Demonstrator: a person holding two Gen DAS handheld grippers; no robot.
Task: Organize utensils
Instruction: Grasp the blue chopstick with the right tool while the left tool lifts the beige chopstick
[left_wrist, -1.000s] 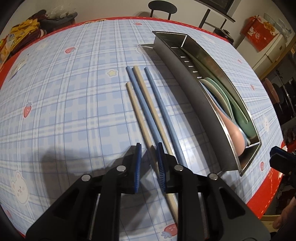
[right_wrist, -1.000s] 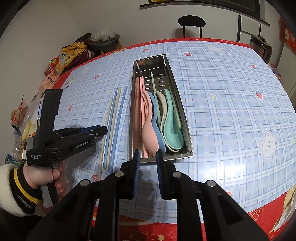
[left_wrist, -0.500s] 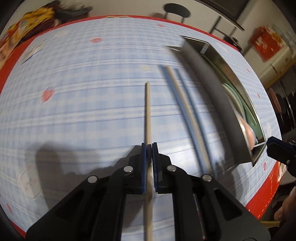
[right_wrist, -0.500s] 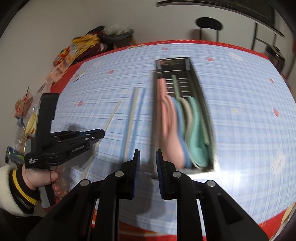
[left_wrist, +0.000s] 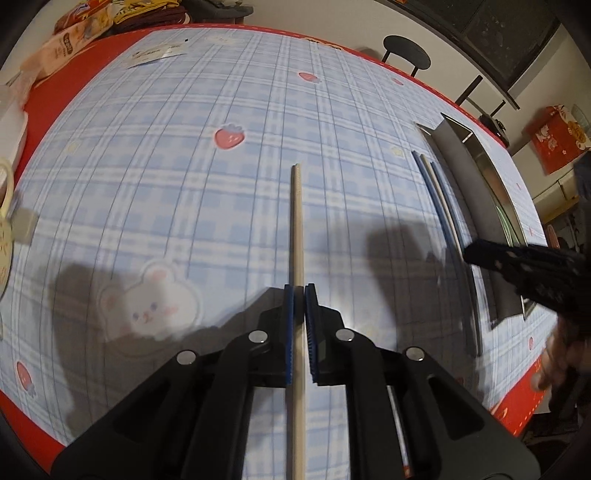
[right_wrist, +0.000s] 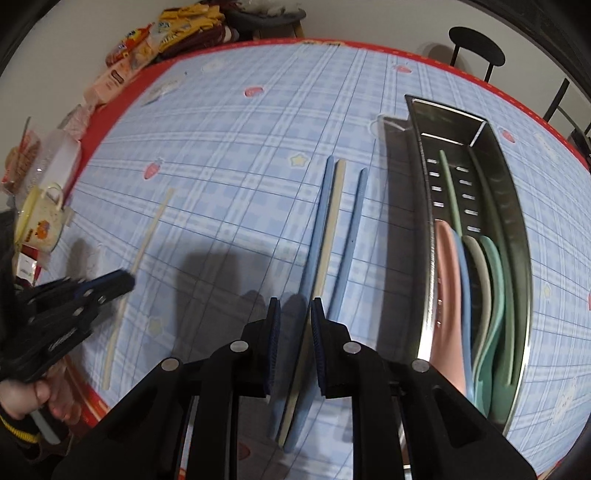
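I judge the steel tray (right_wrist: 517, 236) the heaviest, stiffest piece here; it sits on the checked tablecloth (left_wrist: 184, 166) with pastel spoons (right_wrist: 476, 295) stacked inside. Just left of it lie three chopsticks (right_wrist: 328, 229), two blue and one beige: light, rigid, probably slick, best pinched near the thick end. My left gripper (left_wrist: 299, 291) is clenched on a fourth, beige chopstick (left_wrist: 297, 221), well apart from the others. My right gripper (right_wrist: 294, 310) hovers over the trio, jaws ajar; whether its pads touch them I cannot tell.
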